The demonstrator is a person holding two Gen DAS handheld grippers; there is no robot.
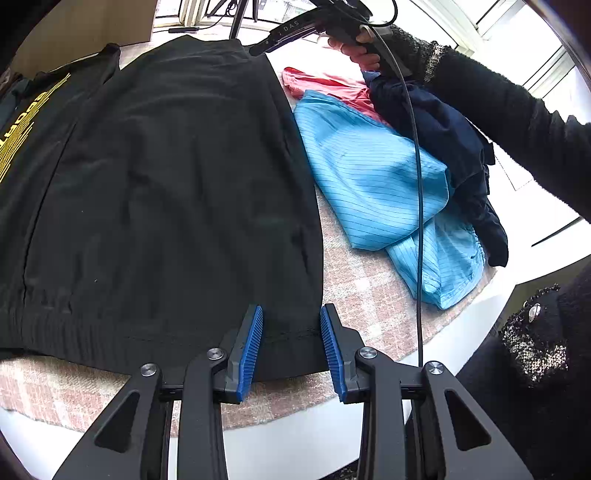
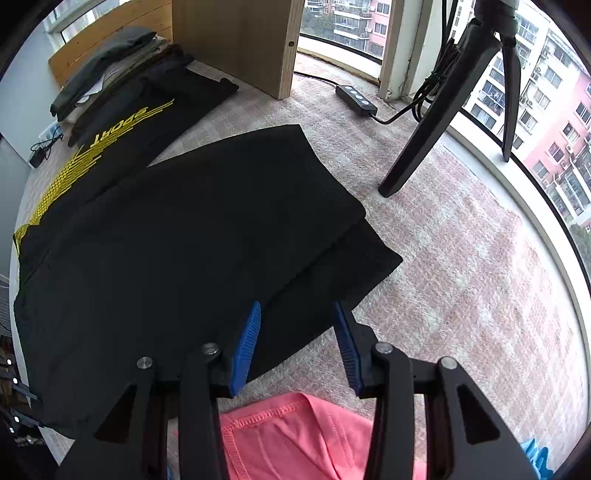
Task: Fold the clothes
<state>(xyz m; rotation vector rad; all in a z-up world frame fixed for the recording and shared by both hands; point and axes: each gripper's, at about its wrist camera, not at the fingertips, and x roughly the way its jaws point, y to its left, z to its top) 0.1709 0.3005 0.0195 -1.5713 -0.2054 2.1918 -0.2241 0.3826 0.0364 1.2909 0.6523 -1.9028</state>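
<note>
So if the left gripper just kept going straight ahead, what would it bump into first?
Most likely the ribbed hem of the black jacket, which already lies between the open left gripper's blue fingers; depth is hard to judge.

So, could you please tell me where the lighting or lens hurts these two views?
Left wrist view: the window is blown out white and the black sports jacket loses fold detail. Right wrist view: exposure is even, buildings outside are visible, but fisheye bends the window frame; edges vignette.
</note>
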